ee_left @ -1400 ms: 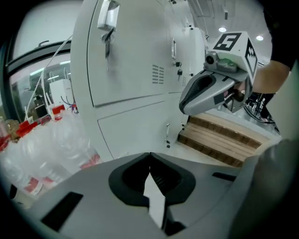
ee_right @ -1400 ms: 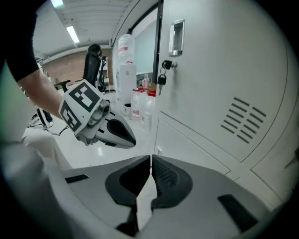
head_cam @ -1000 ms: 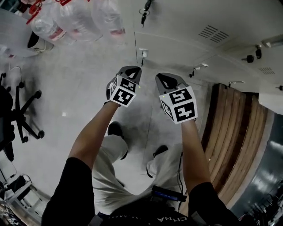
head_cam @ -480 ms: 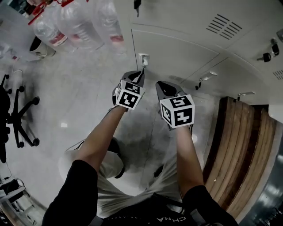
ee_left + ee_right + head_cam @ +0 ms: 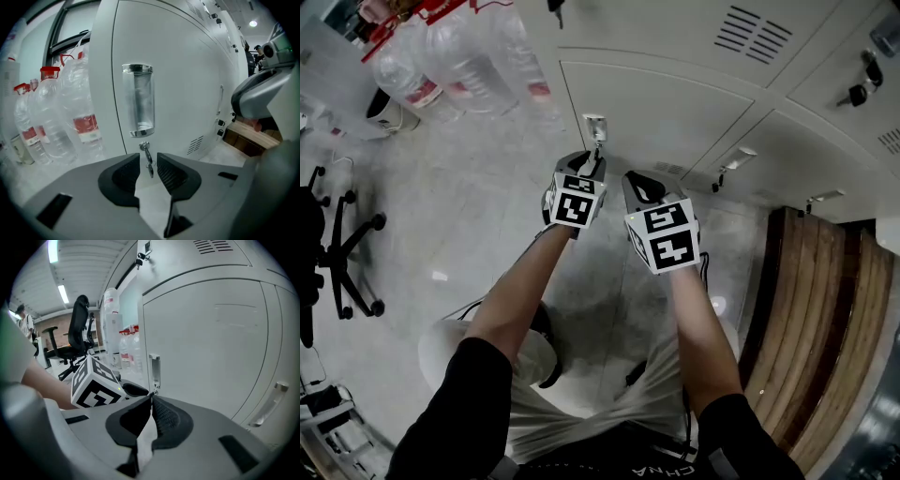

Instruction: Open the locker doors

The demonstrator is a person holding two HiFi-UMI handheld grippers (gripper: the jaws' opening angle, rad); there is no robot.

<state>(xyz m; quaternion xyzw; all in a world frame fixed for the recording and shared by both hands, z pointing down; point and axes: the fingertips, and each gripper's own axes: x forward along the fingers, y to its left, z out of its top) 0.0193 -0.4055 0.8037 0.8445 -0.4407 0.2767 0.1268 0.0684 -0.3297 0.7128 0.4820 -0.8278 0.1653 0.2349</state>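
Jutting lengthwise from the locker door [image 5: 187, 89] — the key [image 5: 146, 152] sits between the left hand-held gripper's [image 5: 148, 162] opening jaws.

Key [image 5: 148, 158] below handle [image 5: 138, 101], bottles [image 5: 65, 122] left of locker door [image 5: 187, 89]

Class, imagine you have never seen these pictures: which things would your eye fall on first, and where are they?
The black-and-white marker cubes on both grippers stand out mid-picture in the head view, before a white locker door. The jaws of the left gripper are opening with the key in the door's lock between them, under a shiny recessed handle; the right gripper is shut. Large clear water bottles stand left of that door.
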